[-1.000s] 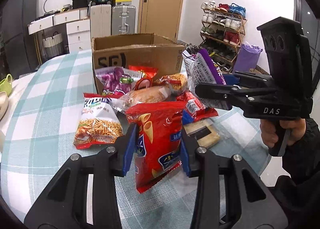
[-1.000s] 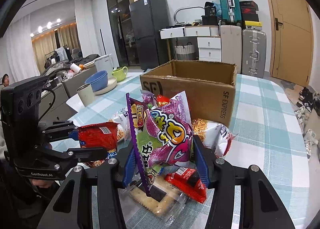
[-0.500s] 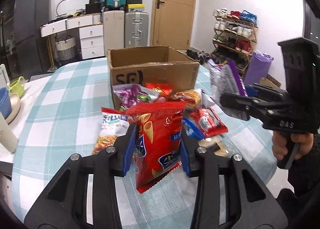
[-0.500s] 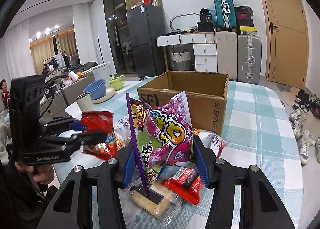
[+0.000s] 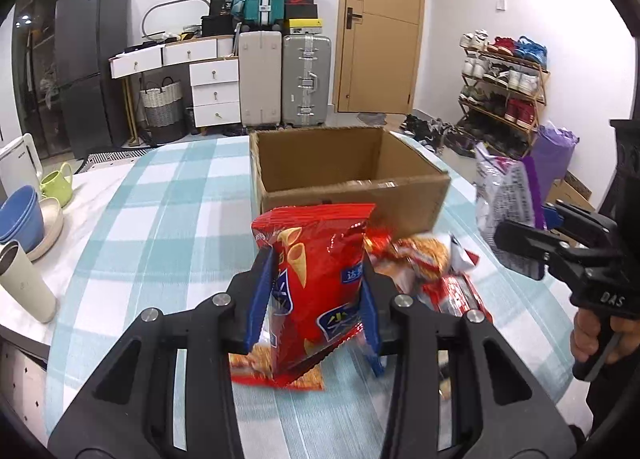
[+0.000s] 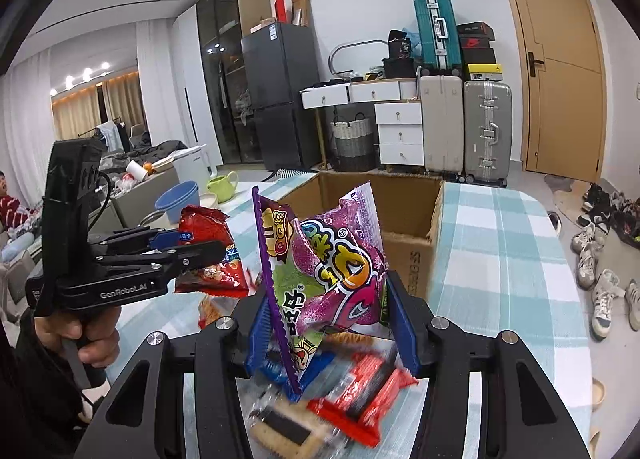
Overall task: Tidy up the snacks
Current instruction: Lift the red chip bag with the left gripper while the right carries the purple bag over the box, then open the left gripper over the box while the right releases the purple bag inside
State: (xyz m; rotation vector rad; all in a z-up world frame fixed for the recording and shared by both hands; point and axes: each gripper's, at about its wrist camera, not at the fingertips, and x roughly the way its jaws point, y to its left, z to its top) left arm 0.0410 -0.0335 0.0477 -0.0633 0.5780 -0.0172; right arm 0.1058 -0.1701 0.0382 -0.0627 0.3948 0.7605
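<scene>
My left gripper (image 5: 316,295) is shut on a red chip bag (image 5: 320,271), held upright above the table just in front of the open cardboard box (image 5: 352,175). My right gripper (image 6: 328,319) is shut on a purple snack bag (image 6: 332,267), also lifted, with the cardboard box (image 6: 404,211) right behind it. Each gripper shows in the other's view: the right gripper (image 5: 532,243) at the right, the left gripper (image 6: 200,243) at the left. Several loose snack packs (image 5: 432,259) lie on the checked tablecloth (image 5: 168,211) below; red wrapped bars (image 6: 364,379) and a biscuit pack (image 6: 280,427) lie under the right gripper.
A beige tumbler (image 5: 24,283), blue bowls (image 5: 20,219) and a green cup (image 5: 56,183) stand at the table's left edge. Suitcases (image 5: 280,87), drawers and a shoe rack (image 5: 504,83) line the room behind. A hand (image 6: 88,327) grips the left tool's handle.
Both grippers have risen with their bags, and the left one has tilted up. The box now shows its open inside, and the snack pile has dropped lower in both views.
</scene>
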